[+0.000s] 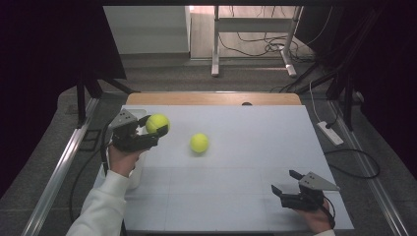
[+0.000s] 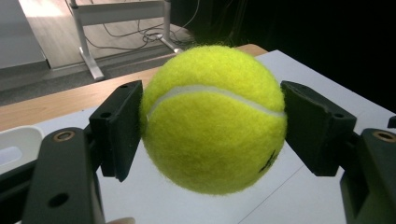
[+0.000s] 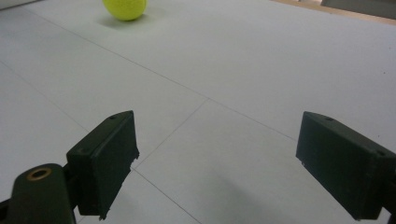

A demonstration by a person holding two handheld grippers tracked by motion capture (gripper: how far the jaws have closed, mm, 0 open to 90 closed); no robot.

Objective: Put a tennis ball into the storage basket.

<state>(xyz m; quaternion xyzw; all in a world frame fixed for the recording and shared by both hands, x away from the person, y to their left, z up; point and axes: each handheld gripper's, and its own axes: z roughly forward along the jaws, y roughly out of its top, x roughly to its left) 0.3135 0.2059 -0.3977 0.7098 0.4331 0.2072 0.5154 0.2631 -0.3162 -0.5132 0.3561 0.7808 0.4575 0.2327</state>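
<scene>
The left gripper [image 1: 156, 129] is up off the table, out past the person's left hand [image 1: 122, 158], and its jaws squeeze a ball. The right gripper [image 1: 286, 182] sits low by the near edge, held in the right hand [image 1: 314, 219], jaws wide apart.

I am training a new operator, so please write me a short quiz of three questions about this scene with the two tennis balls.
1. True or false: the left gripper is shut on a tennis ball and holds it clear of the white table.
2. Multiple choice: where is the second tennis ball? A) between the pads of the right gripper; B) lying free on the table, between the two grippers; C) on the floor.
3. Short answer: how do the jaws of the right gripper stand, and what is between them?

Key
1. True.
2. B.
3. They stand open, with nothing between them; bare table lies below.
</scene>
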